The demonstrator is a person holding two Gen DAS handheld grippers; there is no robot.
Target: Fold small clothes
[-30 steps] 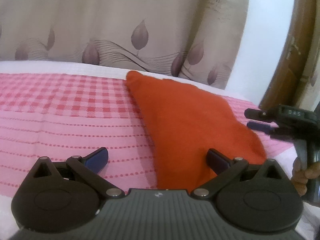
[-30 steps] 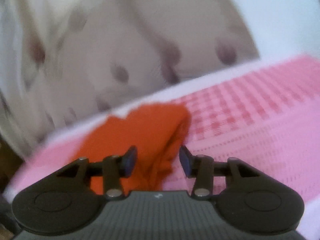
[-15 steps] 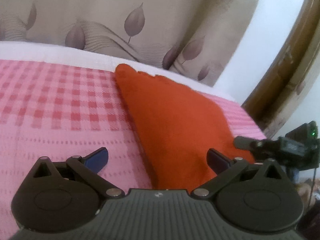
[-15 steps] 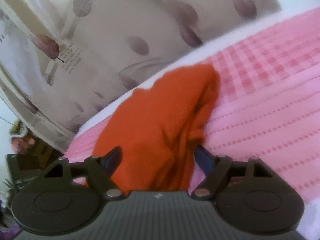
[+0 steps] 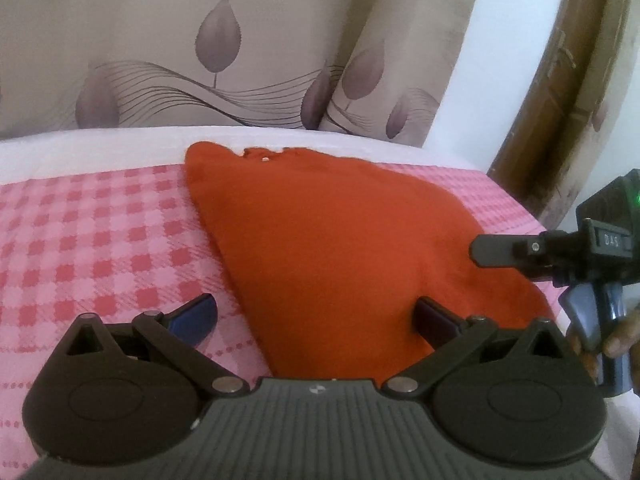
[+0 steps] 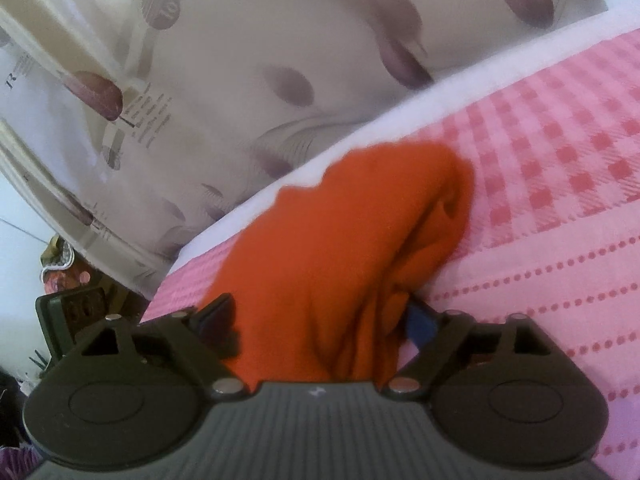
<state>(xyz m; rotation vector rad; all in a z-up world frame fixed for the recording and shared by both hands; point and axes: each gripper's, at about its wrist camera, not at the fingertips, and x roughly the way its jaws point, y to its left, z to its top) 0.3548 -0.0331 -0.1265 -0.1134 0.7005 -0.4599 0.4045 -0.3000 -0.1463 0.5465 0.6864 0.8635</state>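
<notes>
An orange cloth [image 5: 340, 248] lies folded on a pink bed cover [image 5: 100, 248]. The cover has red checks at the far part and dotted lines near us. The cloth sits near the right edge of the bed, and its far tip reaches the white strip [image 5: 100, 140] at the back. A tiny white spot shows near that far tip. Behind the bed hangs a curtain [image 5: 220, 52] with big leaf shapes. The left gripper [image 5: 316, 316] is spread wide. Its right finger [image 5: 436, 320] is over the near end of the cloth and its left finger [image 5: 196, 314] is over the pink cover, so the cloth's left edge runs between them. Nothing is pinched there. The right gripper [image 6: 320, 320] is opening its jaws. The bunched near end of the cloth lies between its fingers [image 6: 218, 314], but I cannot tell if the pads touch it. In the left view the right gripper [image 5: 496, 250] pokes in from the right side, just over the cloth's right edge, and a hand [image 5: 616, 340] holds its handle.
</notes>
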